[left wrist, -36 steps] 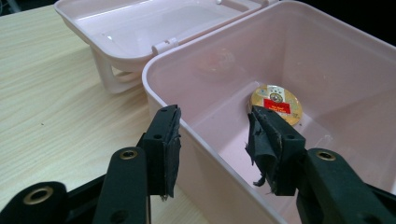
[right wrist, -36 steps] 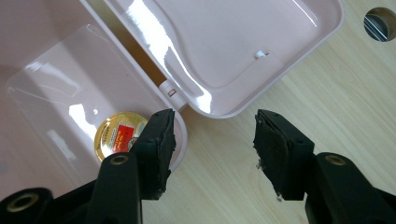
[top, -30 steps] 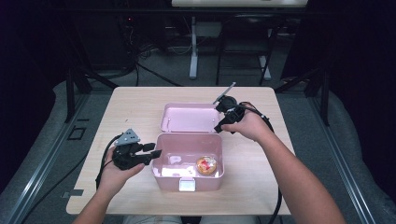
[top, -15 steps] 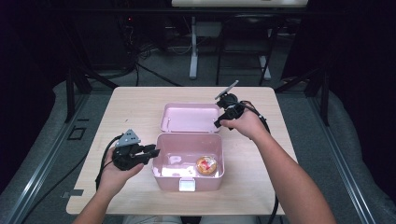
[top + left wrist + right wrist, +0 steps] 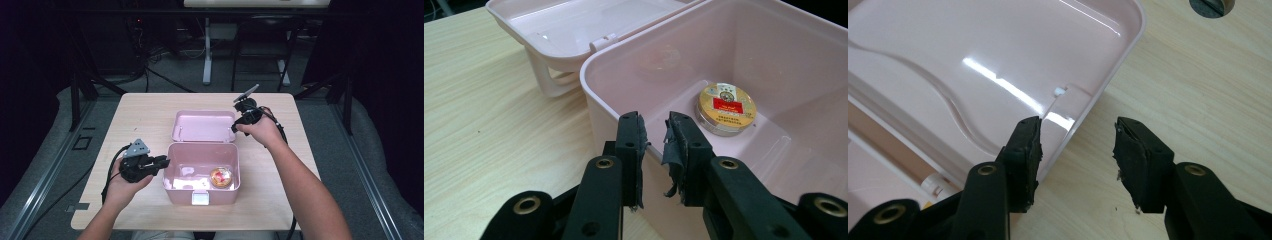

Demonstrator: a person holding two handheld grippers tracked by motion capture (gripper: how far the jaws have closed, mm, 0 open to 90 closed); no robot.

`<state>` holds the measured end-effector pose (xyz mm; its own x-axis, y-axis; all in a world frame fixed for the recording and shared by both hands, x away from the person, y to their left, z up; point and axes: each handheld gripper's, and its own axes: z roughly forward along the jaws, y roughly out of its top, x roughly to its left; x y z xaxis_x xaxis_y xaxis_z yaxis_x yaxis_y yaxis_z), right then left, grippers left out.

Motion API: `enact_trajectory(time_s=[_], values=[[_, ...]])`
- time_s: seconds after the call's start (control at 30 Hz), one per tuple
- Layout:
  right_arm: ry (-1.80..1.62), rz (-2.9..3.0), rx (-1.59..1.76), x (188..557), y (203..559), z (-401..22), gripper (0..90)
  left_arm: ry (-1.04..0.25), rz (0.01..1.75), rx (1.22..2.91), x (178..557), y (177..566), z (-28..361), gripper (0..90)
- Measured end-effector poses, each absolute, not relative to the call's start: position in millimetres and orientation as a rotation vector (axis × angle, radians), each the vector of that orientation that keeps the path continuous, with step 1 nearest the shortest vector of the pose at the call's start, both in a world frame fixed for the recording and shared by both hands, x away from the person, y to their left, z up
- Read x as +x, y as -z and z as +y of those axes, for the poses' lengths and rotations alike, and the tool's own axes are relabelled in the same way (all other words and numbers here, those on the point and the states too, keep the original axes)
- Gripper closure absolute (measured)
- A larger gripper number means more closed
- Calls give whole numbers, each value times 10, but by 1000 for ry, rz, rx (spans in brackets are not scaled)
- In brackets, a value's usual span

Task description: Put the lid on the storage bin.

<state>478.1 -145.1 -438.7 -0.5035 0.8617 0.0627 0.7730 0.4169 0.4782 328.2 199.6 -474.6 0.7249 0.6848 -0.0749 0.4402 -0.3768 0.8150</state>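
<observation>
We pinch the box wall w/ the left gripper, jaws just closed on it, to hold it still. Right gripper, jaws open & closing, straddles the lid edge to shut it.

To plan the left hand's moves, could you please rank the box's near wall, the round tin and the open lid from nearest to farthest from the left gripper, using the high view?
1. Box's near wall, at the left gripper.
2. Round tin, inside, right.
3. Open lid, behind the box.

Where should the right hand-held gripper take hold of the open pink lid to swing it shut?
Probably the lid's thin raised edge at the corner by the right hand-held gripper, coming from the lid's outer side: its open jaws already straddle that rim, one over the lid, one over the table.
</observation>
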Motion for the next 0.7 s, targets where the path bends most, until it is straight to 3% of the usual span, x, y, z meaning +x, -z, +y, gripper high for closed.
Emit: enact_trajectory(time_s=[0.7], values=[[-683,2365,1633,5029,4536,-1365,589,-340,850,2027,3282,4751,2007,765]])
